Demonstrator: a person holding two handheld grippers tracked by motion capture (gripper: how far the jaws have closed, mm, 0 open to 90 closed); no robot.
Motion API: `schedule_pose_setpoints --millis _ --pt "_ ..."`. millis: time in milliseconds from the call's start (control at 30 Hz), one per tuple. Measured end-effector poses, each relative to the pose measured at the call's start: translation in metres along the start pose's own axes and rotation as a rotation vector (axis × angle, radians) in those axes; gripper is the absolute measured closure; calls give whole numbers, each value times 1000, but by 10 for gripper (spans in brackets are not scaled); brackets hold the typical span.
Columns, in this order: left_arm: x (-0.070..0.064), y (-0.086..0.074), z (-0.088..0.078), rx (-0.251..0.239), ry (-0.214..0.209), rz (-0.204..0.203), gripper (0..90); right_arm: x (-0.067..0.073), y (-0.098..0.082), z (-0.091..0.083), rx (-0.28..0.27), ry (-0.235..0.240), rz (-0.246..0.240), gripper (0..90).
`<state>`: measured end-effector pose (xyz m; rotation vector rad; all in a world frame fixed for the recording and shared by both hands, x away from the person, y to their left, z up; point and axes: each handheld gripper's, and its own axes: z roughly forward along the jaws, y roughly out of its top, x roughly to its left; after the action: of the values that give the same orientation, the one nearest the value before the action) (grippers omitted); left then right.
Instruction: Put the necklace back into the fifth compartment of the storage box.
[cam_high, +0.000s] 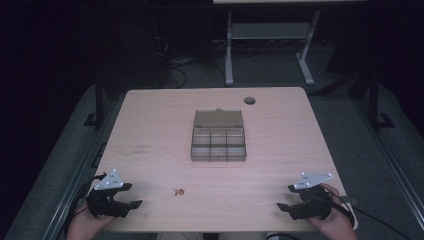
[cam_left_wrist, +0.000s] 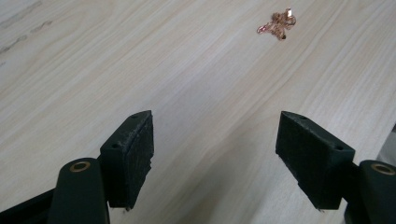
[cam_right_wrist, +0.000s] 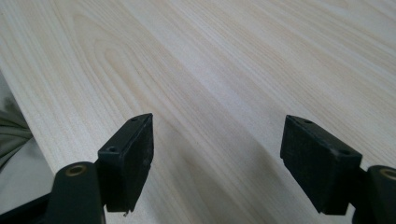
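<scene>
A small tangle of rose-gold chain (cam_high: 179, 191) lies on the pale wooden table (cam_high: 150, 120), near its front edge and left of centre. In the left gripper view the chain (cam_left_wrist: 278, 23) sits ahead and to the right of the jaws. A clear divided box (cam_high: 218, 143) with its lid raised stands in the middle of the table. My left gripper (cam_high: 130, 195) rests at the front left corner, open and empty (cam_left_wrist: 215, 154). At the front right corner my right gripper (cam_high: 286, 197) also stands open, with bare wood between its jaws (cam_right_wrist: 217, 158).
A round cable hole (cam_high: 249, 100) sits near the table's far edge. Beyond the table stand a white desk frame (cam_high: 270, 45) and loose cables on a dark floor. Faint dark marks (cam_high: 141, 148) show on the wood at the left.
</scene>
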<state>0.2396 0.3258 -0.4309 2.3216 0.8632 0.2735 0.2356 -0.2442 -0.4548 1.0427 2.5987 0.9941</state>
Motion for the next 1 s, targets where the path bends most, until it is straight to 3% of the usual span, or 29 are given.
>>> schedule_pose_setpoints --millis 167,300,500,1000 --pt "-2 0 1 12 -1 7 276 1 1 0 2 7 -3 254" --pt "-4 1 -2 -9 -3 6 276 3 2 1 3 11 -12 254" --pt "-8 5 2 3 -20 38 276 6 3 1 6 11 -17 254" --pt "-18 18 4 -8 -46 72 283 7 4 0 -6 16 -20 254"
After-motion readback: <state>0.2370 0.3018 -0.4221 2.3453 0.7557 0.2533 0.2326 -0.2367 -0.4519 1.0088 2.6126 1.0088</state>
